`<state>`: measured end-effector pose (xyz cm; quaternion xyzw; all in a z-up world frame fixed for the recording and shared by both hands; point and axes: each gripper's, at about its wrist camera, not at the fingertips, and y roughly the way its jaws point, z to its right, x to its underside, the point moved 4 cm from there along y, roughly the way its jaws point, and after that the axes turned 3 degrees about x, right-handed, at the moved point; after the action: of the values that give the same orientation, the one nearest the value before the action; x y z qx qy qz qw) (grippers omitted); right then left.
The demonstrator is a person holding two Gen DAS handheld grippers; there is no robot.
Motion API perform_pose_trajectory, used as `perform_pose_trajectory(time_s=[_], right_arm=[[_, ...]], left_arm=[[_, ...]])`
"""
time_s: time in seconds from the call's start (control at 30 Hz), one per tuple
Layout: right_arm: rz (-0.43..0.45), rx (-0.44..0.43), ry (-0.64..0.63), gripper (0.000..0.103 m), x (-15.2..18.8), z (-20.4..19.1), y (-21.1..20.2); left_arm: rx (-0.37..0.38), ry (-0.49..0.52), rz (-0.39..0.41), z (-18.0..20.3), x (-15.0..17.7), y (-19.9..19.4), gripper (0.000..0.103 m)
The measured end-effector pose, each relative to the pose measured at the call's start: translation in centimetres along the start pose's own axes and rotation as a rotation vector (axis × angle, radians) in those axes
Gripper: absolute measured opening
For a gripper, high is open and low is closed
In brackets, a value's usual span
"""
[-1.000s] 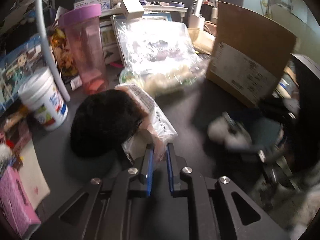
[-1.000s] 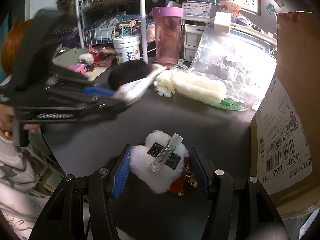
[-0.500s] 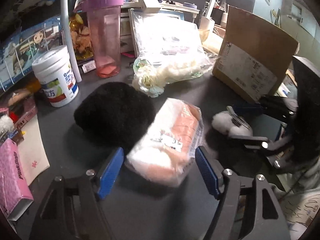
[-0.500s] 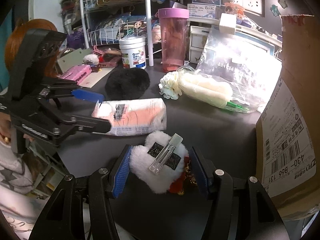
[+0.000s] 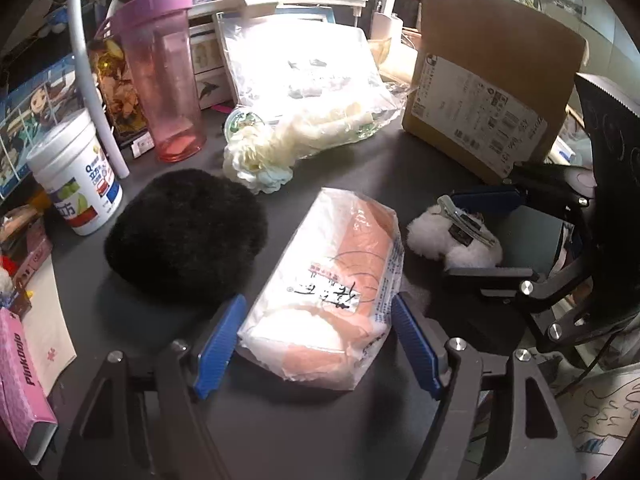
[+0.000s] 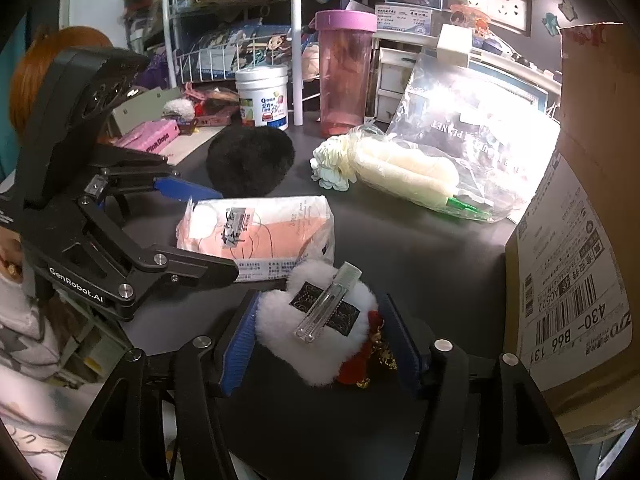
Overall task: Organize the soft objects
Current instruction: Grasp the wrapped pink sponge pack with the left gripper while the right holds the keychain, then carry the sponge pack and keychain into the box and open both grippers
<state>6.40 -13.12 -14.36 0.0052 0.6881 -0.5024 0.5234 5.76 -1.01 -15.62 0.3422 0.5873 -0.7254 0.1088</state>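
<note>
A pink-and-white soft pack in clear wrap (image 5: 332,288) lies on the dark table between the wide-open fingers of my left gripper (image 5: 316,344); it also shows in the right wrist view (image 6: 260,232). A white fluffy hair clip with a red tassel (image 6: 320,328) lies between the open fingers of my right gripper (image 6: 320,344), and shows in the left wrist view (image 5: 452,236). A black fluffy ball (image 5: 184,232) sits left of the pack. A bagged cream plush flower (image 5: 304,140) lies behind.
A cardboard box (image 5: 492,92) stands at the right. A pink tumbler (image 5: 164,80), a white tub (image 5: 76,176) and a white rack post (image 5: 92,76) stand at the back left. A pink box (image 5: 20,384) lies at the left edge.
My left gripper was shut on the soft pack's wrap, then opened wide and let it drop onto the table. The pack now lies flat between its fingers. The right gripper has not moved.
</note>
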Motion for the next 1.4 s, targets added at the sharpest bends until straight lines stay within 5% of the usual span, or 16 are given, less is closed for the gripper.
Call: perform_pose_trajectory(time_s=[0.27, 0.5, 0.7, 1.13, 1.4], right_arm=[[-0.023, -0.003, 0.013, 0.066, 0.5, 0.2, 0.3], [-0.001, 0.008, 0.026, 0.054, 0.5, 0.2, -0.2], [0.032, 0.024, 0.015, 0.054, -0.3, -0.3, -1.1], [0.22, 0.02, -0.057, 0.054, -6.3, -3.0, -5.4], [0.365, 0.088, -0.115, 0.054, -10.1, -2.4, -10.6]], left_arm=[[0.045, 0.034, 0.008, 0.6, 0.2, -0.1, 0.072], [0.017, 0.037, 0.029, 0.6, 0.2, -0.4, 0.04], [0.039, -0.005, 0.055, -0.1, 0.4, -1.2, 0.036], [-0.025, -0.088, 0.284, -3.9, -1.5, -9.6, 0.036], [0.034, -0.031, 0.419, -2.6, -6.4, -14.9, 0.036]])
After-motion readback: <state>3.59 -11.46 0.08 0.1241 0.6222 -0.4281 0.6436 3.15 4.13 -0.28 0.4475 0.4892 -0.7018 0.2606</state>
